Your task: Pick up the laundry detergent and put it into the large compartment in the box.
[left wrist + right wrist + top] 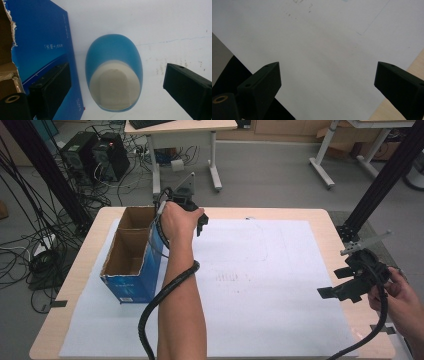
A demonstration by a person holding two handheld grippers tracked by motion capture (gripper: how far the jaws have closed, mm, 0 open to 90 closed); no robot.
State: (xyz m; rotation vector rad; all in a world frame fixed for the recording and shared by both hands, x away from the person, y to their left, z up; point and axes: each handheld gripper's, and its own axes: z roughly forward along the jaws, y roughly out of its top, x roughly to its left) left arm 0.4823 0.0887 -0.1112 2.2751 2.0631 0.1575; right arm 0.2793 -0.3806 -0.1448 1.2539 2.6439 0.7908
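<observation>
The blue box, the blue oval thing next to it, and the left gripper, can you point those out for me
blue box (131,289): high view, its blue front wall.
blue oval object (113,51): left gripper view, its blue upper part.
left gripper (120,87): left gripper view, midway between its two open jaws.

Computer towers (95,155), tangled floor cables (30,255)

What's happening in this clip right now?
A person holds a hand-held gripper in each hand at a table covered with white paper. The left hand-held gripper is open beside a blue cardboard box, with a blue-and-cream oval object lying on the paper between its jaws, not gripped. The right hand-held gripper is open near the table's right edge, holding nothing.
</observation>
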